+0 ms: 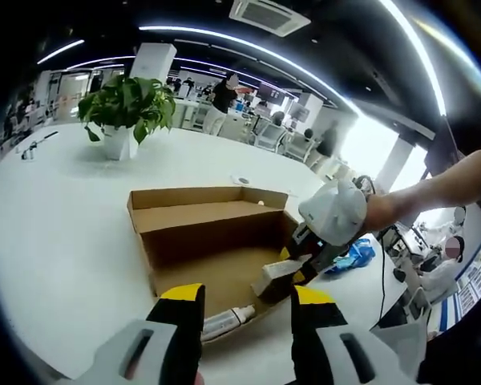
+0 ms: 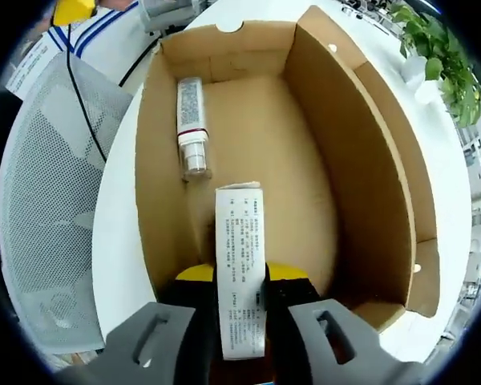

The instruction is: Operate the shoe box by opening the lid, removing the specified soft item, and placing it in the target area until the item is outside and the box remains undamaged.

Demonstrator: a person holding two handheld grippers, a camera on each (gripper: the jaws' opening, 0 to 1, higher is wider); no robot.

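Already open: the shoe box (image 1: 216, 241) sits on the white table (image 1: 56, 233) with its lid folded back flat, so I can reach straight in from above.
Right gripper: my right gripper (image 2: 240, 309) is clenched on a white packet (image 2: 240, 269) printed with small text, pinched near its lower end between the yellow-tipped jaws.
Why that hold: I judge a low, narrow pinch lets the packet lift out without the jaws scraping the cardboard walls.
Packet position: inside the box, near one end wall, partly raised over the floor.
Other item: a white tube (image 2: 191, 124) with a patterned label lies on the box floor against a side wall, well apart from the packet.
Left gripper: my left gripper (image 1: 244, 309) hangs just outside the near edge of the box, jaws apart and gripping nothing, I think ready to steady the box.
Surroundings: a potted plant (image 1: 127, 112) stands far across the table; the packet's target area I cannot pick out.
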